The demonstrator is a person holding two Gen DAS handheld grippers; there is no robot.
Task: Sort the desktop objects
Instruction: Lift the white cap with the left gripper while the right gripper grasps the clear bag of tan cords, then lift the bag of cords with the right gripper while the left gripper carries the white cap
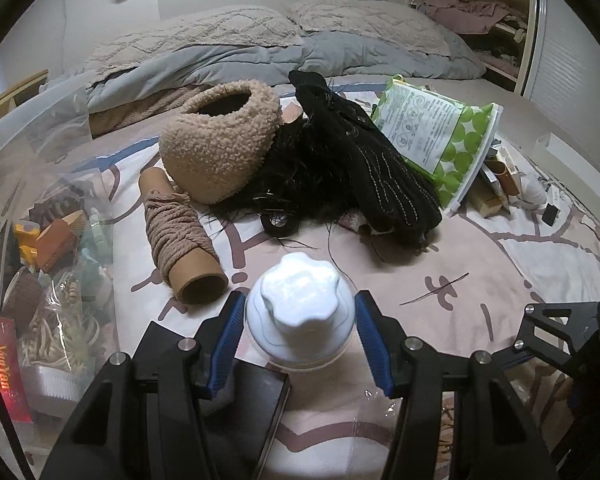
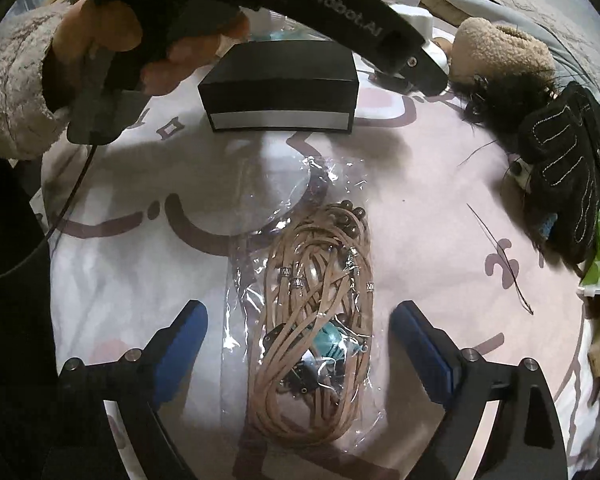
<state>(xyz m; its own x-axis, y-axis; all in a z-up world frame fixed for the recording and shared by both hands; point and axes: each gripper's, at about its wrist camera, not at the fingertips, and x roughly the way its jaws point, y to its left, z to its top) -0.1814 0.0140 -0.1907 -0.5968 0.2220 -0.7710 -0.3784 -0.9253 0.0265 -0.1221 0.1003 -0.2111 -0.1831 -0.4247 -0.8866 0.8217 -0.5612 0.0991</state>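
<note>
Sorted clutter on a printed bedsheet (image 1: 440,264), two grippers at work.

Stood heaped across mid-frame of the left view: fleece hat (image 1: 220,140), black glove (image 1: 380,168), green pouch (image 1: 444,132), yarn tube (image 1: 180,236). Lay dead centre of the right view: bagged cord (image 2: 312,320), black box (image 2: 280,88) above it. Clamped low centre, left gripper (image 1: 300,312) on white jar (image 1: 300,300). Gaped wide, right gripper (image 2: 300,336) astride the cord, gripping nothing.

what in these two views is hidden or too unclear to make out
- Left wrist view: the white jar body below its lid, hidden by the left claw.
- Left wrist view: clear bin contents, blurred by its wall.
- Right wrist view: items inside the cord bag, tangled; black box contents, closed.
</note>
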